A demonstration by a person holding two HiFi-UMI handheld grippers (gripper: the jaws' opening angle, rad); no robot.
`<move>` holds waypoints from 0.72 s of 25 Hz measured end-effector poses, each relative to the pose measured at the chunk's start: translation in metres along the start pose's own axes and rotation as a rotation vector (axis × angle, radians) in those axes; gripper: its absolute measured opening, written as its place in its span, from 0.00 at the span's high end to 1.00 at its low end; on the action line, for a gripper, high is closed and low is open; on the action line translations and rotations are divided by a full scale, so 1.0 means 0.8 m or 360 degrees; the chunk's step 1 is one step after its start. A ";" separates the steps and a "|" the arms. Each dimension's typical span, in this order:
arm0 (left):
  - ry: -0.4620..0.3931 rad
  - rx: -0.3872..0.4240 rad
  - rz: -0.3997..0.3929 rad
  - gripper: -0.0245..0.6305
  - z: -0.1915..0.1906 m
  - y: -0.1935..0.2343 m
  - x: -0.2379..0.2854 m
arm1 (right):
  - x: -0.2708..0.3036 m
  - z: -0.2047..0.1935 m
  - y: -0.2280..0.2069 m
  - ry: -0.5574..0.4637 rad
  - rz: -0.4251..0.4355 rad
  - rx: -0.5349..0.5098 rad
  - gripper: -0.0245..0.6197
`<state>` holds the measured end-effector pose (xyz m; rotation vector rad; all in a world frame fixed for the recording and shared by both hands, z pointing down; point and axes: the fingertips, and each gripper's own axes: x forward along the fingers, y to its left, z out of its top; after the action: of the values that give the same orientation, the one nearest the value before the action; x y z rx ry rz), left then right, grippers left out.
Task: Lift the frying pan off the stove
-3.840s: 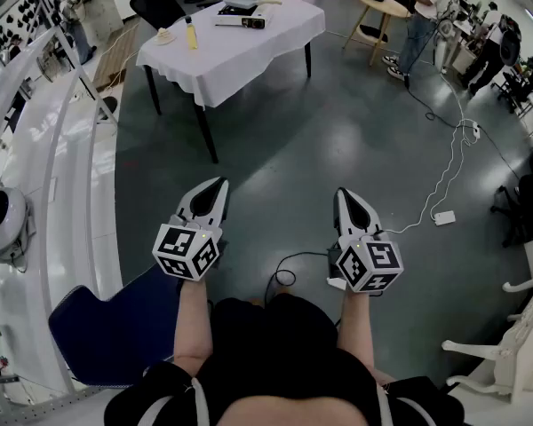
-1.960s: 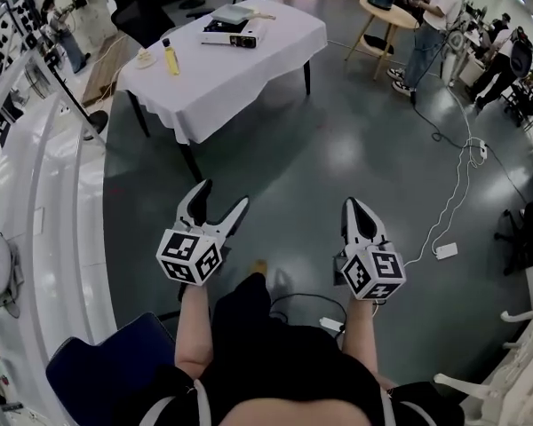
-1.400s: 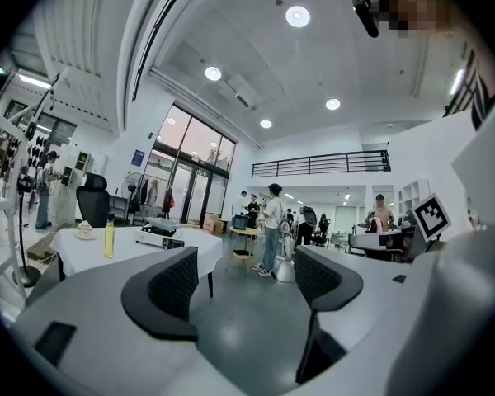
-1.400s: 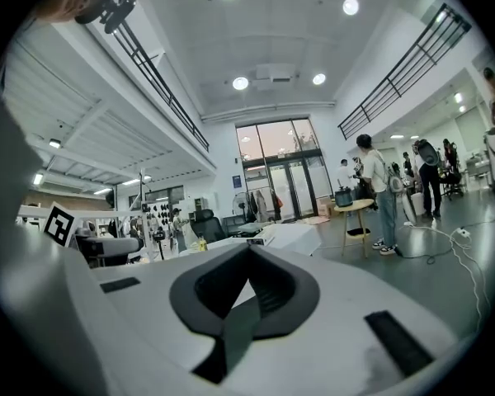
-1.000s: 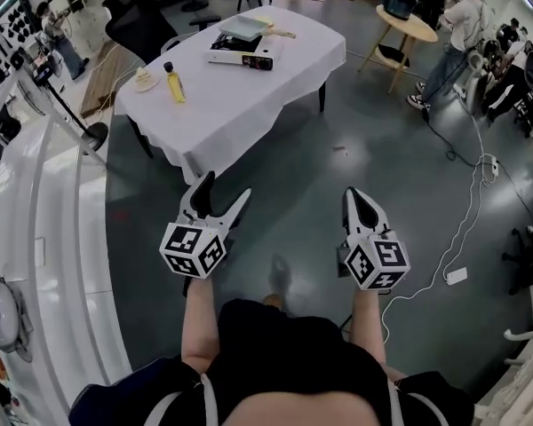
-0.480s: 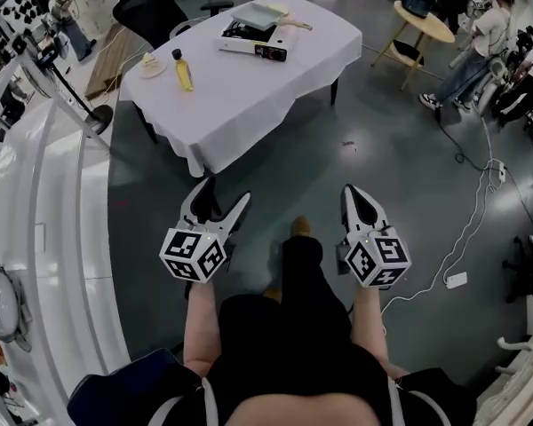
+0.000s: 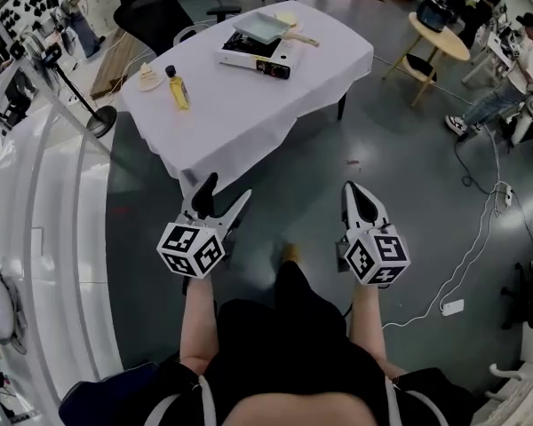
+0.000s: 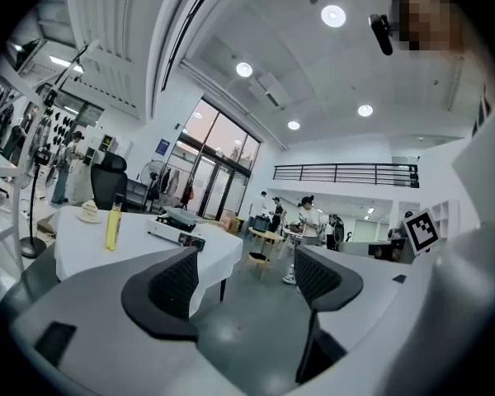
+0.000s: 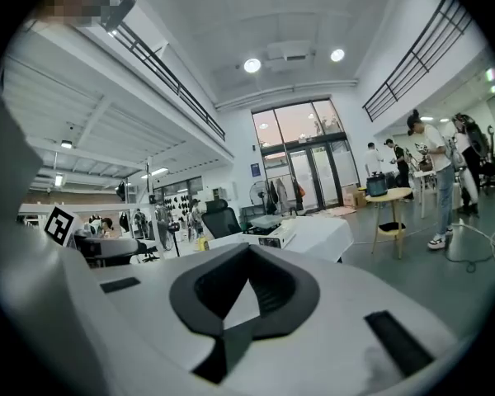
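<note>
Grey floor of a big open room, w/ a white-clothed surface [image 7: 249, 105] up ahead. Stove [image 7: 253, 58] sits on its far part, frying pan [image 7: 259, 27] resting on top of it, handle pointing right. Yellow bottle [image 7: 178, 90] & small dish [image 7: 147, 80] stand on the same surface, left of the stove. Both tools hang over bare floor, well short of the surface. Left tool [image 7: 227, 190] is spread, nothing btwn its jaws. Right tool [image 7: 350, 189] is pressed together, empty. Black office chair [image 7: 151, 11] sits behind the surface; smaller round surface [image 7: 438, 35] & a person [image 7: 515, 87] are off to the right.
</note>
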<state>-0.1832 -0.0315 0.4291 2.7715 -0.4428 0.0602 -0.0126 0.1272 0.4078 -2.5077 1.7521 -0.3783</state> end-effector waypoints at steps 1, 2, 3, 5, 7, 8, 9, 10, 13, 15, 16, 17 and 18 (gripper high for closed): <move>-0.0008 0.0002 0.0006 0.39 0.006 0.003 0.017 | 0.013 0.004 -0.011 0.0003 0.0008 -0.0008 0.96; -0.0018 0.0001 0.0012 0.39 0.011 0.006 0.034 | 0.027 0.008 -0.021 0.0007 0.0015 -0.0014 0.96; -0.0024 -0.0002 0.0016 0.39 0.016 0.008 0.051 | 0.040 0.012 -0.032 0.0010 0.0020 -0.0015 0.96; -0.0027 -0.0005 0.0019 0.39 0.023 0.011 0.082 | 0.063 0.021 -0.054 0.0009 0.0025 -0.0009 0.96; -0.0030 -0.0005 0.0023 0.39 0.030 0.013 0.109 | 0.085 0.031 -0.072 0.0007 0.0034 -0.0007 0.96; -0.0032 -0.0006 0.0027 0.39 0.033 0.016 0.121 | 0.096 0.036 -0.079 0.0008 0.0041 -0.0010 0.96; -0.0033 -0.0007 0.0033 0.39 0.037 0.019 0.133 | 0.107 0.041 -0.086 0.0009 0.0048 -0.0014 0.96; -0.0034 -0.0009 0.0039 0.39 0.040 0.022 0.146 | 0.118 0.045 -0.094 0.0010 0.0053 -0.0018 0.96; -0.0028 -0.0017 0.0039 0.39 0.046 0.025 0.182 | 0.146 0.056 -0.120 0.0013 0.0056 -0.0019 0.96; -0.0028 -0.0028 0.0034 0.39 0.048 0.027 0.203 | 0.161 0.060 -0.137 0.0016 0.0050 -0.0010 0.96; -0.0033 -0.0038 0.0035 0.39 0.049 0.028 0.212 | 0.168 0.062 -0.144 0.0017 0.0050 -0.0009 0.96; -0.0041 -0.0051 0.0038 0.39 0.049 0.030 0.222 | 0.175 0.063 -0.152 0.0019 0.0054 -0.0013 0.96; -0.0046 -0.0062 0.0045 0.39 0.050 0.032 0.232 | 0.183 0.065 -0.158 0.0022 0.0060 -0.0021 0.96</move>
<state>-0.0154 -0.1227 0.4171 2.7314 -0.4856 0.0177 0.1630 0.0312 0.4056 -2.4828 1.8097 -0.3836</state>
